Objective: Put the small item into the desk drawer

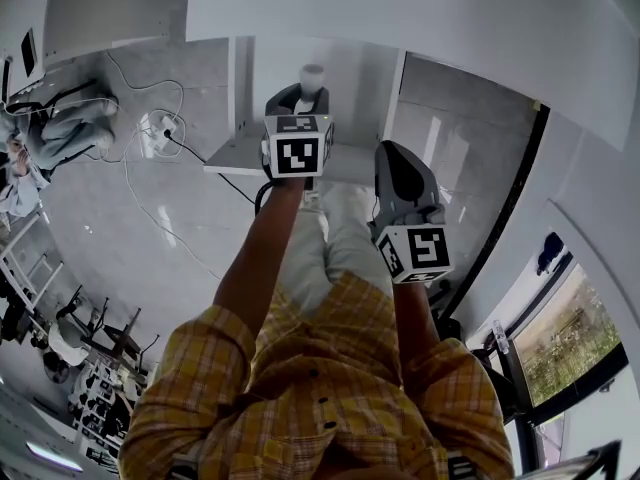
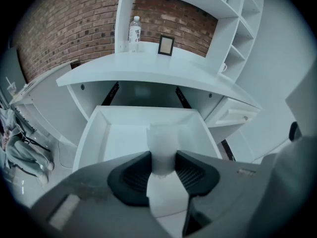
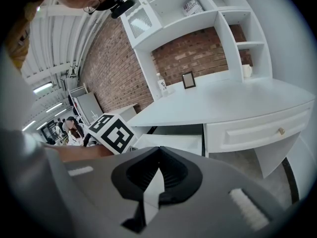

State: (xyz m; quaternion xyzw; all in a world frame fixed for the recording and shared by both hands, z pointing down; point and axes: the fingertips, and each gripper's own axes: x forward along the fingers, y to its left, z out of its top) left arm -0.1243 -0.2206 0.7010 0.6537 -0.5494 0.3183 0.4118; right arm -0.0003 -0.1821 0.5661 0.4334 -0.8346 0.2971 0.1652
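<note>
Left gripper view: the left gripper [image 2: 163, 163] has its fingers [image 2: 132, 175] clamped on the small item [image 2: 162, 142], pale and cup-like, poised over the open drawer [image 2: 91, 133] below the bench [image 2: 148, 71], ready for release inside. The right gripper [image 3: 157, 168], fingers together and empty, hangs aside.

No readable text, bottle [image 2: 134, 32] label and shelf book [image 3: 192, 6] print too small
</note>
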